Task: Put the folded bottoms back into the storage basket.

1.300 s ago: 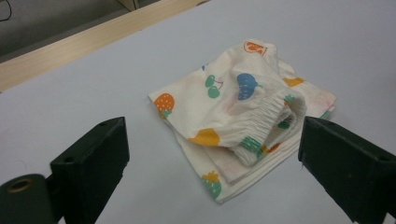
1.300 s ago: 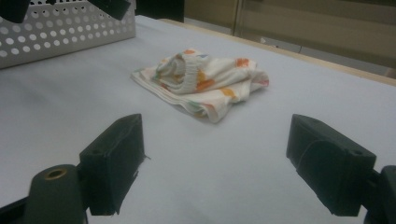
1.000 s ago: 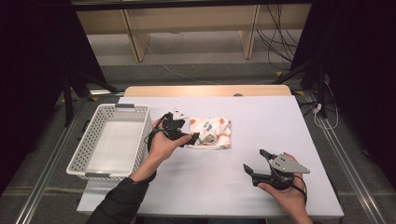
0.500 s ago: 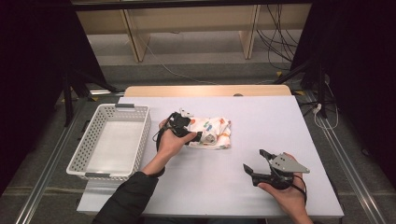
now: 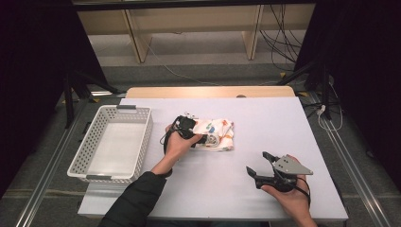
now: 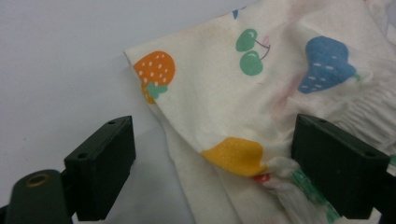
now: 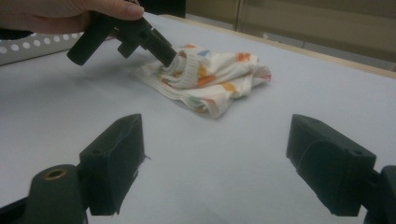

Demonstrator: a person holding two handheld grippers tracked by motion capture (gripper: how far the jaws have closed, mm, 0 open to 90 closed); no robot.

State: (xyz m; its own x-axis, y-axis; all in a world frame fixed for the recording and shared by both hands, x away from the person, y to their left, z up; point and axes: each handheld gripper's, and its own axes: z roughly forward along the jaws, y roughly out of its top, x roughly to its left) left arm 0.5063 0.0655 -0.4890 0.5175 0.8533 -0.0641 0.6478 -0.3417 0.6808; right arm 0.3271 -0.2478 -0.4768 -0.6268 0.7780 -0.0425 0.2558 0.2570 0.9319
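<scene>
Grasping looks to be the step in hand: the left claw [image 5: 201, 140] sits at the edge of the folded fruit-print cloth [image 5: 216, 135], which lies on the white counter [image 5: 265, 123] just beside the white basket [image 5: 90, 163], on the side away from the basket's handle end. Its jaws stand apart, having just been closing a little, with a fold of the cloth between them but not yet pinched. In the left claw view one jaw rests against the gathered, ribbed hem of the cloth [image 6: 261, 98] while the other stands over bare counter [image 6: 56, 56], clear of the fabric.

My judgement is that the next move calls for the jaws to come together on that fold, low enough to catch more than the top layer, and then a lift toward the basket, since loose folds may trail or slip out.

The right claw [image 5: 259, 166] rests well apart from the cloth, near the counter's front edge, jaws wide and holding nothing.

The high view gives the layout: basket, cloth and both hands in relation. The left claw view alone gives the print, with an orange strawberry, green cherries and a blue strawberry, and how the fabric sits between the jaws. The right claw view, looking low across the counter, shows the left claw [image 7: 170, 57] tilted down with its tip pressed into the ribbed hem of the cloth [image 7: 219, 77], and how high the bundle stands.
</scene>
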